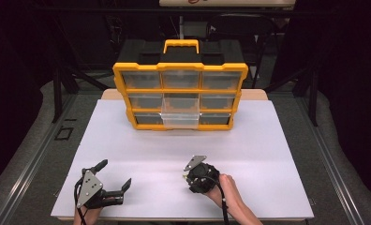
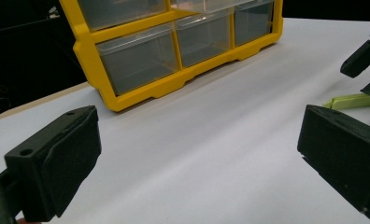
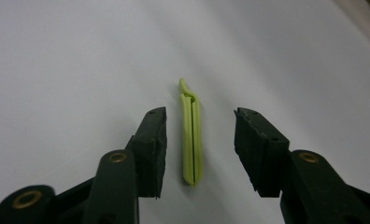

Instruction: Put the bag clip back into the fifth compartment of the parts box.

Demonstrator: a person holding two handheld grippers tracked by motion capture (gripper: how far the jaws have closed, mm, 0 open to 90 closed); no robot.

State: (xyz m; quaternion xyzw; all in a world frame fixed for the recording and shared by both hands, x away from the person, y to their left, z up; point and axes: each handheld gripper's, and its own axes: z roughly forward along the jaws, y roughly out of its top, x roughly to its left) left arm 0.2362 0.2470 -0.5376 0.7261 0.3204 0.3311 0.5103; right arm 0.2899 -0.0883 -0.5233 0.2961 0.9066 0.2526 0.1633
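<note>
Green clip (image 3: 191,140) flat on table between right claw (image 3: 199,147) jaws; jaws apart, not touching.

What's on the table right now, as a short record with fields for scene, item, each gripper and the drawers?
scene: white table, yellow organizer at the far side
item: green clip lying flat
right gripper: jaws either side of the clip, not touching
left gripper: open, nothing between its jaws
drawers: bottom middle drawer pulled out, the others in
</note>
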